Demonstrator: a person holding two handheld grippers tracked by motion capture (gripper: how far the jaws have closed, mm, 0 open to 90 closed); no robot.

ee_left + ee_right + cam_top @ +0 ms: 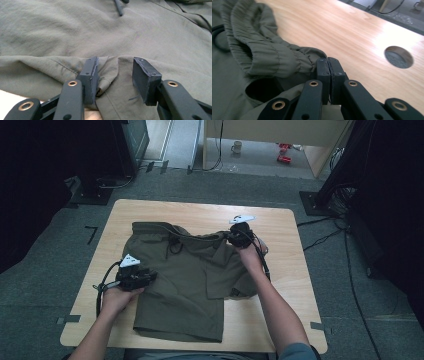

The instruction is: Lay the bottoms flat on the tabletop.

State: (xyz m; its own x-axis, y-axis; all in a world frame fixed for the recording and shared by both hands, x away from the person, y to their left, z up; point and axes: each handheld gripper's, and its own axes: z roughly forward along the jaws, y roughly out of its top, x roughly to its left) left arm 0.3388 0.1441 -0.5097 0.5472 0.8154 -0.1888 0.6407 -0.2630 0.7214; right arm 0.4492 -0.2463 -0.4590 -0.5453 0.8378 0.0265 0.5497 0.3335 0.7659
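Observation:
A pair of olive green shorts lies spread on the wooden table, its right side folded over toward the middle. A black drawstring hangs from the elastic waistband at the far side. My left gripper rests at the shorts' left edge; its jaws stand open with a fold of the fabric between them. At the waistband's right end, my right gripper is shut, pinching the gathered waistband corner.
A round hole pierces the tabletop near the right gripper. Bare wood lies to the right of the shorts and along the far edge. On the floor beyond stand a mug, red items, black stands and cables.

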